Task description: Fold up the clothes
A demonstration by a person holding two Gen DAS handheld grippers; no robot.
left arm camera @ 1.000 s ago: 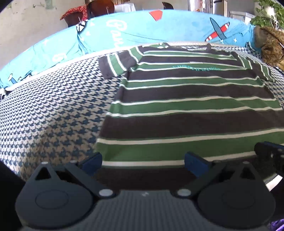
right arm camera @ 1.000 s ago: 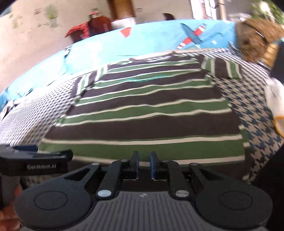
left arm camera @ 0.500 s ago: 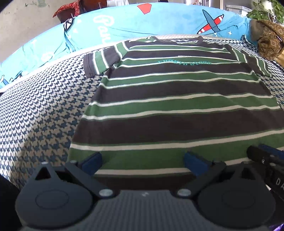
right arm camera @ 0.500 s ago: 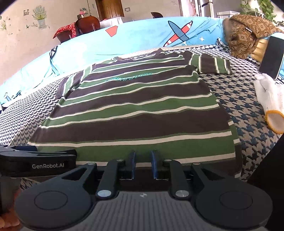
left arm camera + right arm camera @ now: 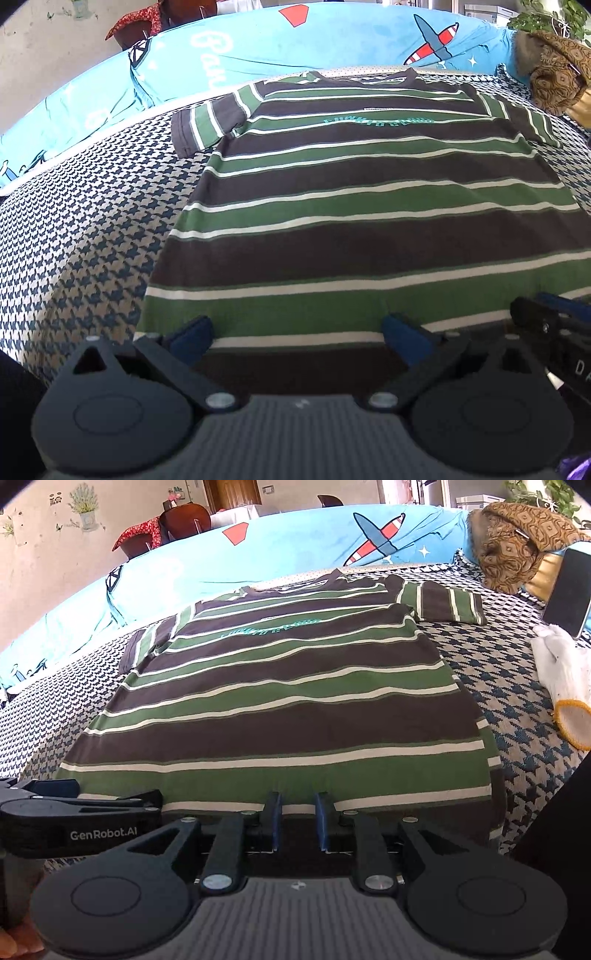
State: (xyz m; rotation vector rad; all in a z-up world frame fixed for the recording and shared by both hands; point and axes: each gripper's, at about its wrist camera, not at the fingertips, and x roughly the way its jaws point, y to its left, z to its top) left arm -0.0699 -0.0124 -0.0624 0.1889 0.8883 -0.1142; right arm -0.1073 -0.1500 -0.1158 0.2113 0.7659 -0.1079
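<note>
The striped T-shirt lies spread flat on the houndstooth bed cover, front up, collar at the far end beside the blue airplane-print blanket and hem nearest the camera. In the left wrist view, the left gripper sits at the shirt's hem with its blue-padded fingers spread wide; the hem's dark band runs between them, but nothing is pinched. One short sleeve sticks out from the shirt's far left corner onto the cover. Part of the right gripper shows at the shirt's near right corner. A brown patterned cloth is heaped past the shirt's far right shoulder.

In the right wrist view, the same T-shirt fills the middle of the bed cover. The right gripper is at the middle of the hem, its fingers drawn close with a narrow gap left; whether any fabric is caught between them cannot be told. The left gripper reaches to the shirt's near left corner. A white glove lies on the cover to the right of the shirt, with a dark phone propped just beyond it, and the brown cloth behind that.
</note>
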